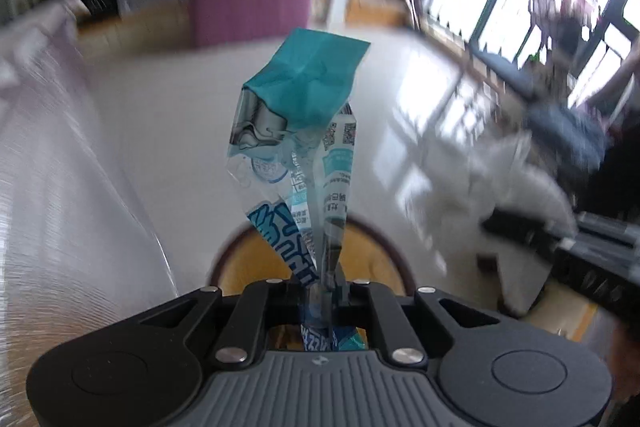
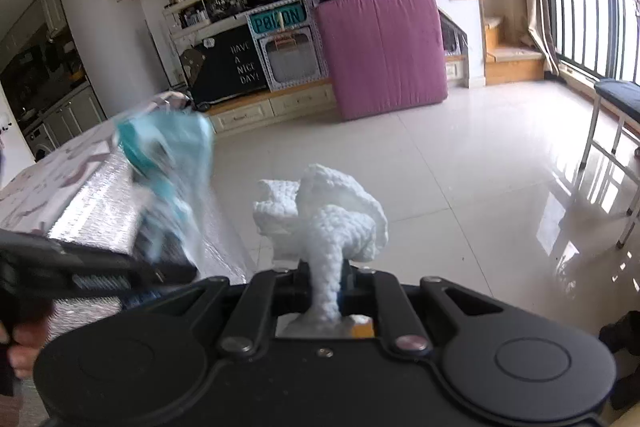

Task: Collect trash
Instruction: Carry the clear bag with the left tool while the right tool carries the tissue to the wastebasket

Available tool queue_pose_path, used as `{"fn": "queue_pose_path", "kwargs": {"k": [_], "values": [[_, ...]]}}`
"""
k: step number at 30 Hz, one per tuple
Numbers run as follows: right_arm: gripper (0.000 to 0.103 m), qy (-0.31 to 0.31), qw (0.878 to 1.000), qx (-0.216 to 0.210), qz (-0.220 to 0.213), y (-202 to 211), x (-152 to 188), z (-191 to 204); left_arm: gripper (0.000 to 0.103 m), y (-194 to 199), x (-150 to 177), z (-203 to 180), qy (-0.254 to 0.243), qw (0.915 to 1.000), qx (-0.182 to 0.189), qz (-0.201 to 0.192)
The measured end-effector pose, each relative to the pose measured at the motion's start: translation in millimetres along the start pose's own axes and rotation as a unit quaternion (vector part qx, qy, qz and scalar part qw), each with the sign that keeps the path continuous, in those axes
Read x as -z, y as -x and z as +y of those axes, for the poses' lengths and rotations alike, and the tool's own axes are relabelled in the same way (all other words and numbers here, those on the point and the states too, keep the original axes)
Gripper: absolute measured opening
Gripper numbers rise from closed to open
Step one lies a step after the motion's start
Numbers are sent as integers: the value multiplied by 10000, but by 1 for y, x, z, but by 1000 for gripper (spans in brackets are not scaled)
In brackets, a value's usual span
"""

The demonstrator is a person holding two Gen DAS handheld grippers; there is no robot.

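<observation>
Left gripper (image 1: 320, 285) clamps your teal plastic wrapper (image 1: 298, 131); right gripper (image 2: 325, 275) clamps the crumpled paper towel (image 2: 324, 219); disposal remains, no bin visible.

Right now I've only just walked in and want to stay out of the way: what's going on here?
A person is collecting trash with a handheld gripper in each hand. The left gripper has its jaws shut on a teal plastic wrapper; the right gripper is shut on a crumpled white paper towel. Both pieces are held up over the tiled floor. No bin is visible.
</observation>
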State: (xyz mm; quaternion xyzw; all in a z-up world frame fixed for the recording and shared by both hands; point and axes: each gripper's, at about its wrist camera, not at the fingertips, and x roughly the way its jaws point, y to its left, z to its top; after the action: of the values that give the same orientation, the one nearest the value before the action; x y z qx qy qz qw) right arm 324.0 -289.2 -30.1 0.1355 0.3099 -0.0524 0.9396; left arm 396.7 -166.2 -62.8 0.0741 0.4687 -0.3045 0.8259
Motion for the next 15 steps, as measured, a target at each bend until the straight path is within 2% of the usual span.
{"fn": "queue_pose_path", "kwargs": {"k": [4, 8, 12, 14, 15], "values": [[11, -47, 9991, -48, 411, -29, 6, -10, 11, -39, 3, 2, -115, 9983, 31, 567], [11, -272, 9944, -194, 1007, -68, 15, -24, 11, -63, 7, 9, -136, 9958, 12, 902], [11, -305, 9889, -422, 1395, -105, 22, -27, 11, -79, 4, 5, -437, 9921, -90, 1174], [13, -344, 9855, -479, 1591, -126, 28, -28, 11, -92, 0, -1, -593, 9899, -106, 1281], [20, -396, 9839, -501, 1668, -136, 32, -30, 11, -99, 1, -2, -675, 9885, -109, 1349]]}}
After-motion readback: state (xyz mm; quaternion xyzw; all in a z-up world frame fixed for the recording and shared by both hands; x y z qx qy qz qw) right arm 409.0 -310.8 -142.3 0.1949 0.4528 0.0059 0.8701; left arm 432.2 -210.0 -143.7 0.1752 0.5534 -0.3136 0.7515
